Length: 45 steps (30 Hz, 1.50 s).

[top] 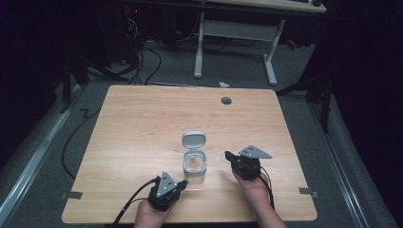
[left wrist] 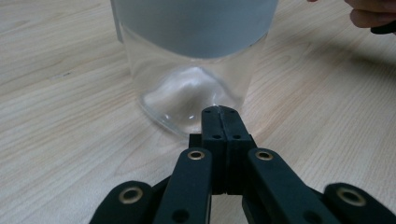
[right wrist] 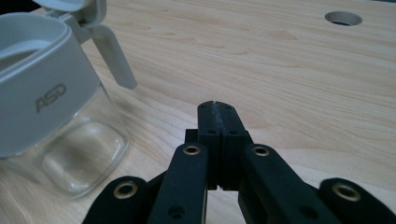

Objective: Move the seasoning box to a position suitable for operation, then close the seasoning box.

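Flanking the open-lidded jar point(top: 195, 164), both tools point(top: 183, 184) point(top: 228, 155) are pressed together; its "ASD" lettering point(right wrist: 50, 97) faces right.

Clear glass jar point(top: 195, 167), grey collar, hinged lid point(top: 194, 139) flipped open, upright near table's front edge

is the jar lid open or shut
Open: the lid is flipped back on its hinge behind the jar, whose mouth is uncovered in the high view.

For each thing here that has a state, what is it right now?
Glass jar: upright on the table, nothing inside that I can see.
Jar lid: flipped open, hinged back.
Left tool: shut, tips right at the jar's base, holding nothing.
Right tool: shut, holding nothing, apart from the jar.
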### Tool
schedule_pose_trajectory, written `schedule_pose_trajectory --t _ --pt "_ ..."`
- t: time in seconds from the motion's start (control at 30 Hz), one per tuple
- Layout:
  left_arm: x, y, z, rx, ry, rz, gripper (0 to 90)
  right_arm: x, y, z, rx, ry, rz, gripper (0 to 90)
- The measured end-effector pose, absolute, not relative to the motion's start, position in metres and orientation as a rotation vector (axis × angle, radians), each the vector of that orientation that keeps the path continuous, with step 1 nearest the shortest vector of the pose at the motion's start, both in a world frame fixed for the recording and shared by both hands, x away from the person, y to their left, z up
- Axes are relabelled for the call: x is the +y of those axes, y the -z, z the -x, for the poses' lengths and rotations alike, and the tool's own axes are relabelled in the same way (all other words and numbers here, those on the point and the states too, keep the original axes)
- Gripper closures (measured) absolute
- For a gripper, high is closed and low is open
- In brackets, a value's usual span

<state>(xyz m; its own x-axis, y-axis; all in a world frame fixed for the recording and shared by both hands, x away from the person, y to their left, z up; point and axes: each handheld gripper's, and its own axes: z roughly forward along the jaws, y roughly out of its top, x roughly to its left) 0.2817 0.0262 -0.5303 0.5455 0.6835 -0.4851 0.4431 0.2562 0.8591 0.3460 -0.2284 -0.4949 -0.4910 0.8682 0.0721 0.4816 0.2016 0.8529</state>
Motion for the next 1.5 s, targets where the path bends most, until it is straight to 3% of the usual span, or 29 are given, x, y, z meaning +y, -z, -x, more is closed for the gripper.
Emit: schedule_pose_trajectory --t 1.0,1.5 --pt "0.008 0.533 -0.289 1.071 -0.183 -1.338 90.0 -0.181 0.444 -0.402 2.035 -1.324 -1.132 90.0" --pt "0.009 0.532 -0.291 1.093 -0.195 -1.311 90.0 -0.166 0.432 -0.402 2.050 -1.390 -1.061 90.0"
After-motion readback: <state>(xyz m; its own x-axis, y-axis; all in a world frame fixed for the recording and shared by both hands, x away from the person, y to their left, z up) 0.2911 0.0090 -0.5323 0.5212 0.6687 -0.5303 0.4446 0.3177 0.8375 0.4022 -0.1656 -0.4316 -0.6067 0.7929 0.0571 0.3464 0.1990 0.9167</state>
